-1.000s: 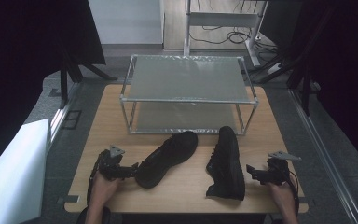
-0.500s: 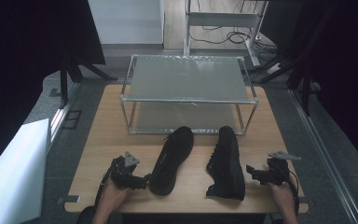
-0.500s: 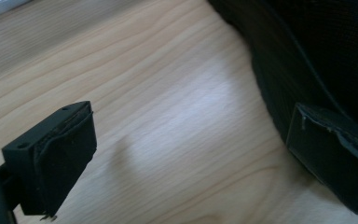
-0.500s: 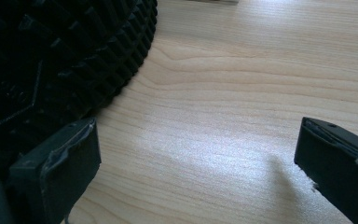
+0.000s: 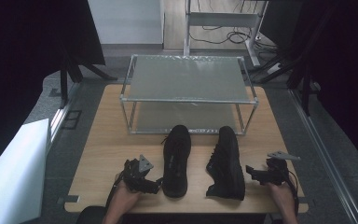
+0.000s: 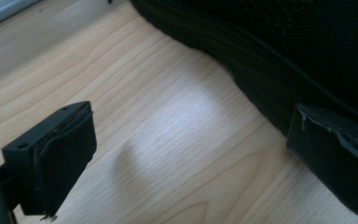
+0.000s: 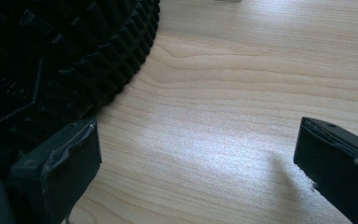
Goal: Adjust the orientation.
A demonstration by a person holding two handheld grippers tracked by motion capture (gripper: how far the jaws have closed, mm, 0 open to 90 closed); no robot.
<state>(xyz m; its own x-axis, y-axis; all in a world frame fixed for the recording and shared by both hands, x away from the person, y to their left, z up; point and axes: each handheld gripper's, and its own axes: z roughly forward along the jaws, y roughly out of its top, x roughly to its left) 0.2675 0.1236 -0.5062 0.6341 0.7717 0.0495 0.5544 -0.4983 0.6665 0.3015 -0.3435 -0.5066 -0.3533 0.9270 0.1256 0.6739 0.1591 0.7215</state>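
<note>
Shoes (image 5: 176, 158) lie side by side before the rack (image 5: 186, 100). Left gripper (image 5: 154, 185) and right gripper (image 5: 251, 172) both gape, empty, beside them; a careless nudge could skew the pair.

No readable text, label, brand or number appears on any surface in these views.

— We see the surface (image 5: 121, 140) evenly lit from above, while the room's edges fall into darkness.
— Up close we get soft glare on the wood, and faint shadows under each tool's blurred jaws.
</note>
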